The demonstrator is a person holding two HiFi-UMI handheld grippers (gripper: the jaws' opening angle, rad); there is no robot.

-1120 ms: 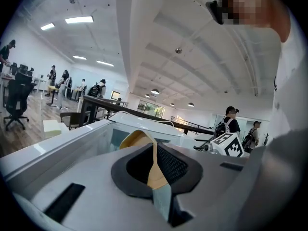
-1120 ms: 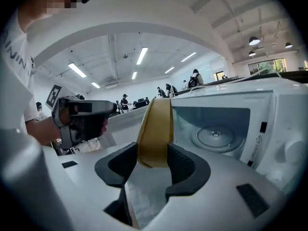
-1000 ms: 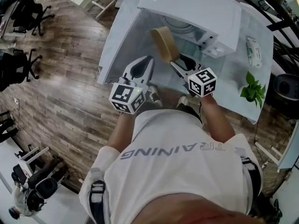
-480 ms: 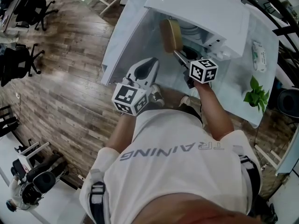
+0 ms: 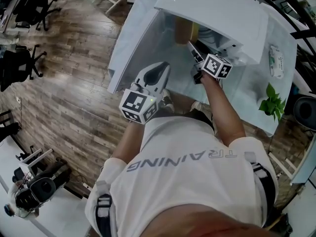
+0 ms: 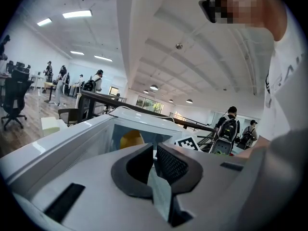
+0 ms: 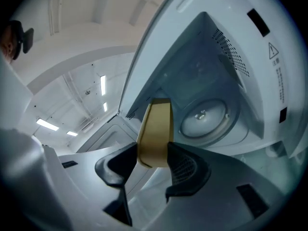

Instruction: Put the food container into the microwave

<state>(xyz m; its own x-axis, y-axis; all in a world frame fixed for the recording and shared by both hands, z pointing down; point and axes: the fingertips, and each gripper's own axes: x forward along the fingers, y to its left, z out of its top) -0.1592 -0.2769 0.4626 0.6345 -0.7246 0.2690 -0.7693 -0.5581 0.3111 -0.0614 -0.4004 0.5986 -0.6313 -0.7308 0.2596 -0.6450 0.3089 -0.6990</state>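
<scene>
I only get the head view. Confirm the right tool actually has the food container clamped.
Observer: Confirmed. The right gripper view shows the right tool shut on the tan food container, which sits edge-on between its jaws.
Operator: Now report the left tool.
Observer: The left gripper view shows the left tool with its jaws together and nothing between them.

Right tongs (image 7: pixel 153 163) clamped on tan food container (image 7: pixel 155 129), microwave (image 7: pixel 211 71) cavity and turntable (image 7: pixel 207 117) ahead
</scene>
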